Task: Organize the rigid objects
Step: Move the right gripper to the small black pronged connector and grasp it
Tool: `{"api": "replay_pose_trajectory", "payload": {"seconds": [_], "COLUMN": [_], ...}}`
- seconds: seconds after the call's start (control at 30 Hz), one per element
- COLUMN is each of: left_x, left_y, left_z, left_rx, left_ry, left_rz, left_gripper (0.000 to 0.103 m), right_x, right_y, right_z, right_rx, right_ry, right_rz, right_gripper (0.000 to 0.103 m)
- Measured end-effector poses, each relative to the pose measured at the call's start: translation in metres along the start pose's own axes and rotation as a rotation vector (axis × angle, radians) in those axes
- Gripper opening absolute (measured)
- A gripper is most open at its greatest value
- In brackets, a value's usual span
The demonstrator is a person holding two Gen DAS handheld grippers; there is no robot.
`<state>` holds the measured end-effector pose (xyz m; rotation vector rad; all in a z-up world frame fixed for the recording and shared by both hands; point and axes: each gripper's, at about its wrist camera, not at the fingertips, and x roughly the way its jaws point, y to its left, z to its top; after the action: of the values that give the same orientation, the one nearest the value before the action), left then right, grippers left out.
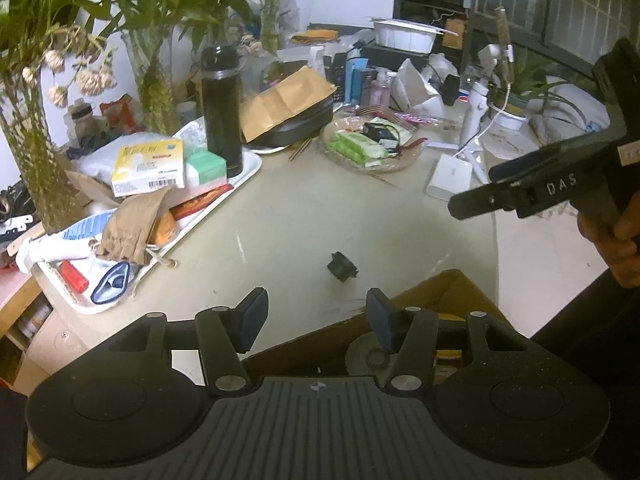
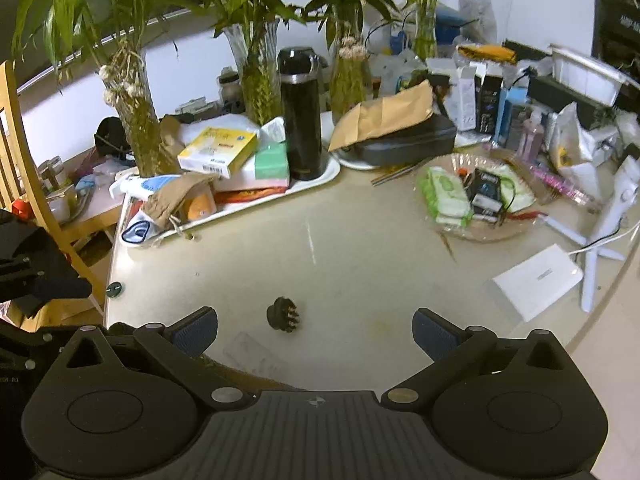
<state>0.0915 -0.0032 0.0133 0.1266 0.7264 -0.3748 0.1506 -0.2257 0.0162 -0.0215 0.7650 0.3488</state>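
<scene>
one small black plug adapter, untouched

lying alone on bare tabletop (image 2: 360,272): black plug adapter (image 2: 284,314), likely light, stiff, slippery. best pinched across round body, clear of prongs. left gripper (image 1: 316,316) and right gripper (image 2: 316,330) both released, holding nothing.

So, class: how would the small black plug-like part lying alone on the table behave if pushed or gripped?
The small black part looks moulded, so probably stiff. Its round body may roll or skid on the glossy table. Likely light.
</scene>
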Motion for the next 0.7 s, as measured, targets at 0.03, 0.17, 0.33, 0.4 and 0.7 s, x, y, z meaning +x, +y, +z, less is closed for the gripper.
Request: {"api": "replay_pose_trajectory", "payload": {"seconds": [0.03,0.17,0.33,0.4,0.7], "left_x": [0.002,0.008,0.017,0.02,0.028], "left_y": [0.002,0.008,0.013,0.015,0.022], "left_z": [0.0,-0.002,-0.006,-0.009,-0.016], "left_rx": [-0.002,-0.007,-0.006,-0.011,-0.03], "left_ry": [-0.001,-0.005,-0.001,0.004,0.011], "left_rz": [0.002,0.007,-0.004,-0.01,-0.022], "left_gripper": [0.053,0.053,0.053,0.053,0.053], "right_x": [0.003,0.018,0.037,0.045,0.085], "right_y": [0.0,0.0,0.002,0.004,0.021], "right_z": [-0.001,-0.003,-0.005,-0.004,0.002], "right_rx": [0.001,0.005,-0.005,-0.011,-0.052], "right_ry": [0.005,0.035,0.082,0.094,0.136], "right_rz": [0.003,0.017,0.036,0.041,0.062], "right_gripper": [0.103,0.103,0.102,0.102,0.095]}}
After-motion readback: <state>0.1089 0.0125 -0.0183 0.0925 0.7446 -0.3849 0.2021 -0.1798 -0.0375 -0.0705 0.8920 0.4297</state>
